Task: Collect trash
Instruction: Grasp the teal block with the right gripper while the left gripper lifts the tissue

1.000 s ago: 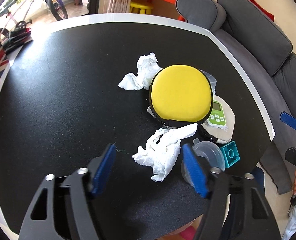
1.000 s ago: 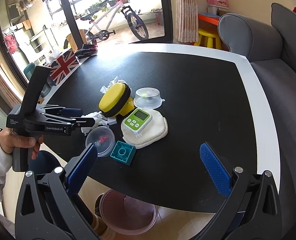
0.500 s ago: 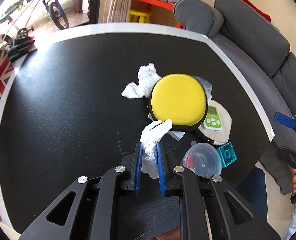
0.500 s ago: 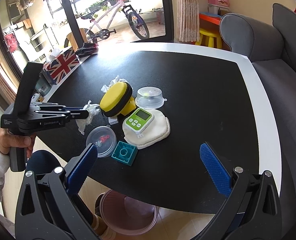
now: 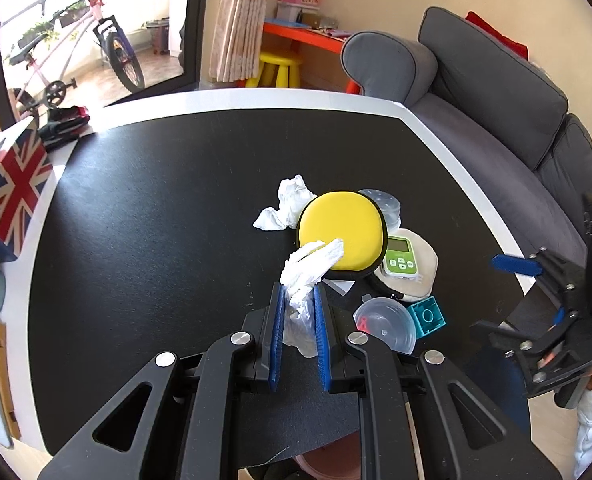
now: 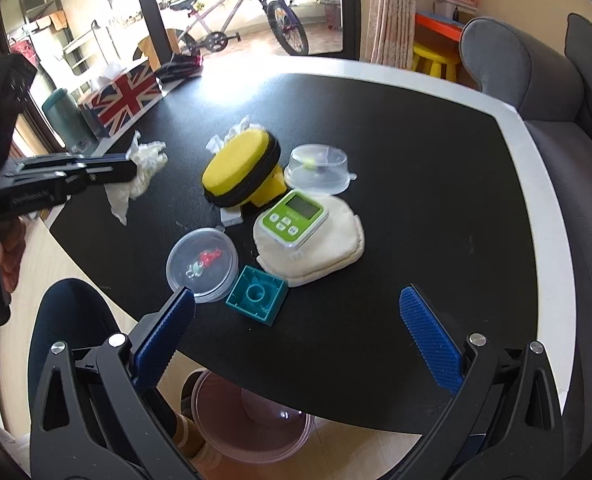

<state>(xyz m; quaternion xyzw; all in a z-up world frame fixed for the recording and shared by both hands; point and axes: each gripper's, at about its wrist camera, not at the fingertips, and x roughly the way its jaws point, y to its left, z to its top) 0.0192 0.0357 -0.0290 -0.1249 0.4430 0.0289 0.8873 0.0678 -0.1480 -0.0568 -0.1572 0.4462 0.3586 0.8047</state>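
My left gripper (image 5: pixel 298 308) is shut on a crumpled white tissue (image 5: pixel 308 268) and holds it above the black table (image 5: pixel 156 220). In the right wrist view the same tissue (image 6: pixel 144 164) hangs from the left gripper (image 6: pixel 112 170) over the table's left edge. A second crumpled tissue (image 5: pixel 286 204) lies on the table behind the yellow case (image 5: pixel 342 232). My right gripper (image 6: pixel 296 300) stands open with nothing between its fingers, above the table's near edge. Under that edge, on the floor, sits a pink translucent bin (image 6: pixel 252 428).
Near the case lie a green timer (image 6: pixel 292 218) on a cream pouch (image 6: pixel 336 248), two clear lidded cups (image 6: pixel 200 264), (image 6: pixel 320 164) and a teal block (image 6: pixel 256 294). A Union Jack tissue box (image 6: pixel 124 96) stands at the left; a grey sofa (image 5: pixel 496 92) flanks the right.
The left gripper's jaws closed on the near tissue and lifted it off the table. The right gripper dipped slightly toward the near edge, still open.
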